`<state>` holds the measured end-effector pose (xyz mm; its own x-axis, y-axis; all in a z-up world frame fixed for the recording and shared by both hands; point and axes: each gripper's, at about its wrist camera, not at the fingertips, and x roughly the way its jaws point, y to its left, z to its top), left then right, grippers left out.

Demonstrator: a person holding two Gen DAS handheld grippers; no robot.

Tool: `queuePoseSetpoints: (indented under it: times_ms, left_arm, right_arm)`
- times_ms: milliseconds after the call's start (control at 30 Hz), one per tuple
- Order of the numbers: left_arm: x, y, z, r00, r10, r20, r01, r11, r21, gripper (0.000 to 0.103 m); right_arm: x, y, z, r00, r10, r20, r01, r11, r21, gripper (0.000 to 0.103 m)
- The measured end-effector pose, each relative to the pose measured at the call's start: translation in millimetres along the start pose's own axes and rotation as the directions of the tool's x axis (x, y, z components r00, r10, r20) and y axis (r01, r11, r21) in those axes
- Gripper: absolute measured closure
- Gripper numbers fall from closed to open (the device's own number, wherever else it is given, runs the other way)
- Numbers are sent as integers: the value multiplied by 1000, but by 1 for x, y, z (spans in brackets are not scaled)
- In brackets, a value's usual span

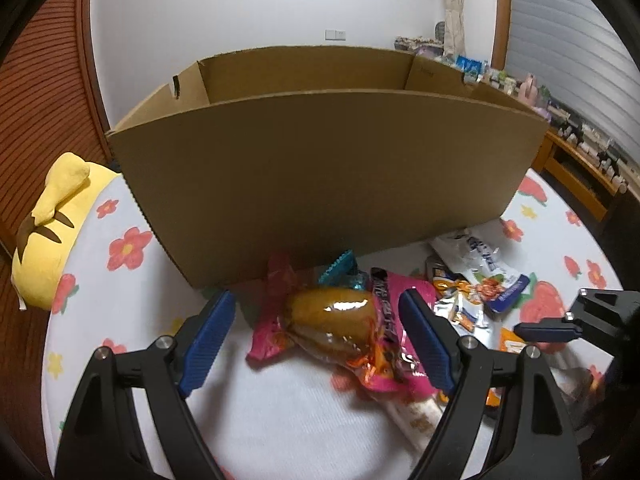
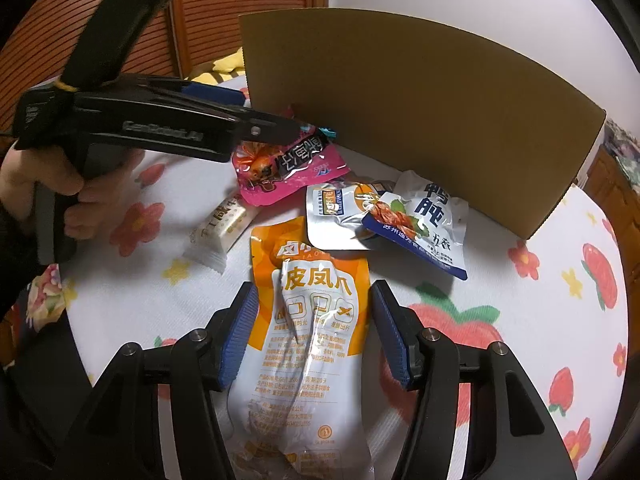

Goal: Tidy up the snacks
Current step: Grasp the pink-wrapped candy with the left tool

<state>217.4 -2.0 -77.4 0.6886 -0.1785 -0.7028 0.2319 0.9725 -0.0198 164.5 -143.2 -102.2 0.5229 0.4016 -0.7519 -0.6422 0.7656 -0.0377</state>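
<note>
- While your left gripper (image 1: 316, 328) hangs with its jaws wide apart, a clear-wrapped brown pastry (image 1: 332, 318) lies between them, on a pink packet (image 1: 384, 344); neither pad touches it.
- Your right gripper (image 2: 312, 332) straddles the orange-and-white pouch (image 2: 308, 320) low in the right wrist view. Its blue pads sit just beside the pouch's edges, and you cannot tell whether they press on it.
- Further snacks lie mid-frame there: a white bar (image 2: 220, 232) to the left, a silver pouch (image 2: 340, 216) and a blue-and-white pouch (image 2: 424, 224) to the right.
- Behind the pile, the cardboard box (image 1: 320, 176) stands close, its tall front wall filling the middle of the left wrist view.
- Bare flowered cloth (image 2: 540, 300) lies open at the right of the right wrist view.
- At the left edge of the left wrist view, a yellow plush toy (image 1: 52, 232) sits beside the box.
</note>
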Motion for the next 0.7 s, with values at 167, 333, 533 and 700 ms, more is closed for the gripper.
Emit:
queuePoseSetpoints:
  times_ms: [167,333,533,700]
  left_arm:
    - [15,-2,-3,999,-1,-44,2,1000,15,18]
    - [26,-6,-5,997,-22,-80,24,999,30,17]
    - [26,-4,-5,996,-39,-77,41,999,27,26]
    - [19,-4,-12,997,-31,-66,34,999,42,38]
  right_arm:
    - [-1,0,0,1000,-1,1,1,1000,1,44]
    - [0,0,1,1000,0,1,0,1000,1,44]
    - [0,1,1,1000,-1,1,1,1000,0,44]
    - [0,0,1,1000,-1,2,1,1000,1,44]
